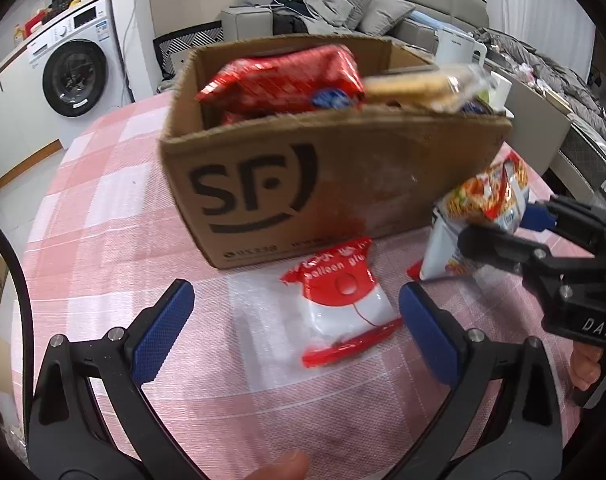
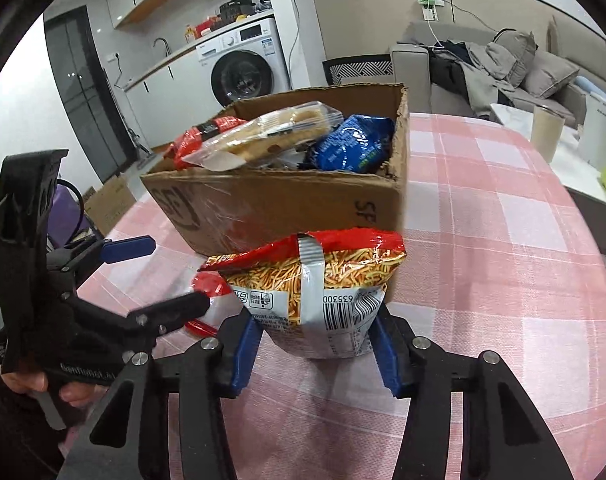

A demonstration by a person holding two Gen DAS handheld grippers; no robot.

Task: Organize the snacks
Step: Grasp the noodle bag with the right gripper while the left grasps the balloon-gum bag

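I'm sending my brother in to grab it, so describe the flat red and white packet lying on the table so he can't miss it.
Start at the cardboard box with the black SF logo on the pink checked tablecloth. Just in front of the box lies the red and white packet. Unlike the noodle snack bag to its right, it lies flat, not gripped, and is printed with the word "balloon".

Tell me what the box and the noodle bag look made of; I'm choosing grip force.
Box: brown corrugated cardboard, matte, by its ragged torn rims and printed SF logo; some shiny clear tape on one side. Noodle bag, held in the right gripper: thin glossy plastic film, likely foil-lined, judging by the silvery back seam, glare and wrinkles.
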